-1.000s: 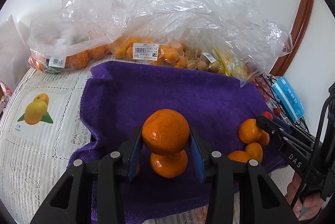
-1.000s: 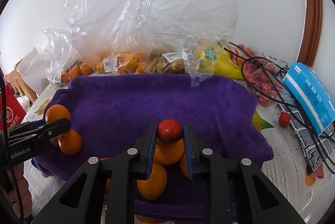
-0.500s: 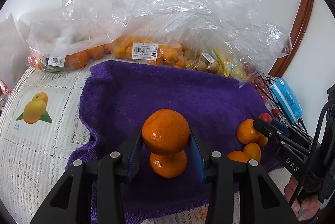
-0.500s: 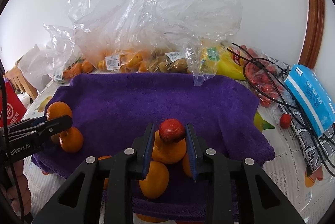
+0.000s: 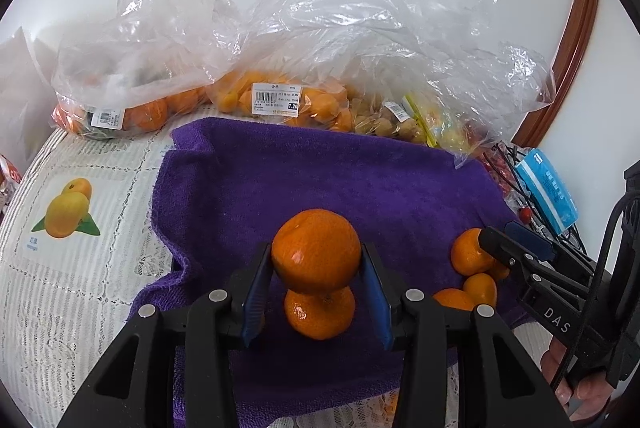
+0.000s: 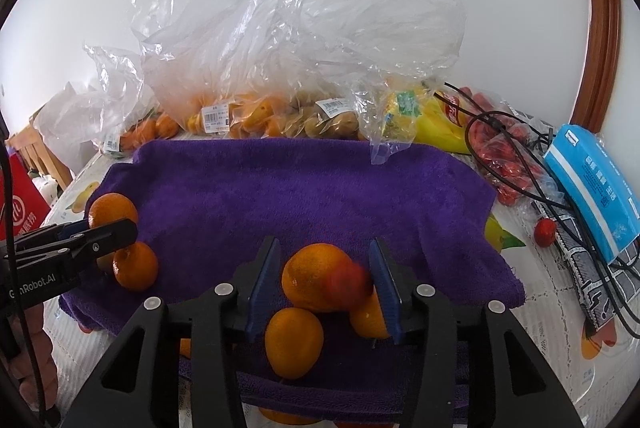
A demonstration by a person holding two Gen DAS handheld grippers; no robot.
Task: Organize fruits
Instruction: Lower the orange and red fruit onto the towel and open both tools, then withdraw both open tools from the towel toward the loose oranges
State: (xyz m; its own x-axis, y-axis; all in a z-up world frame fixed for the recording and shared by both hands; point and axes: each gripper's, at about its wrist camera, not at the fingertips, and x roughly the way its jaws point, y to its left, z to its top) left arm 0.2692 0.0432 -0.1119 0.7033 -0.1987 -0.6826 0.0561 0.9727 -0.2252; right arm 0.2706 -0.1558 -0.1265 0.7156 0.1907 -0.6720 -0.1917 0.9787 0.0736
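oranges: one orange (image 5: 316, 251) is squeezed by the left gripper (image 5: 316, 282); the right gripper (image 6: 325, 288) is spread wide, a blurry red fruit (image 6: 349, 286) between.

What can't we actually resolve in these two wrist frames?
- Small red fruit, right wrist: motion-blurred between the open right gripper fingers; type and resting spot unclear.
- Price labels, left wrist: print too small.
- Bagged fruit, left wrist: hazed by crumpled plastic.
- Orange, right wrist: cut off by the purple towel edge and gripper body.

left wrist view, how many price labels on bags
3: left label on the orange bag, middle label on the kumquat bag, right label by the tan fruit; others possibly hidden.
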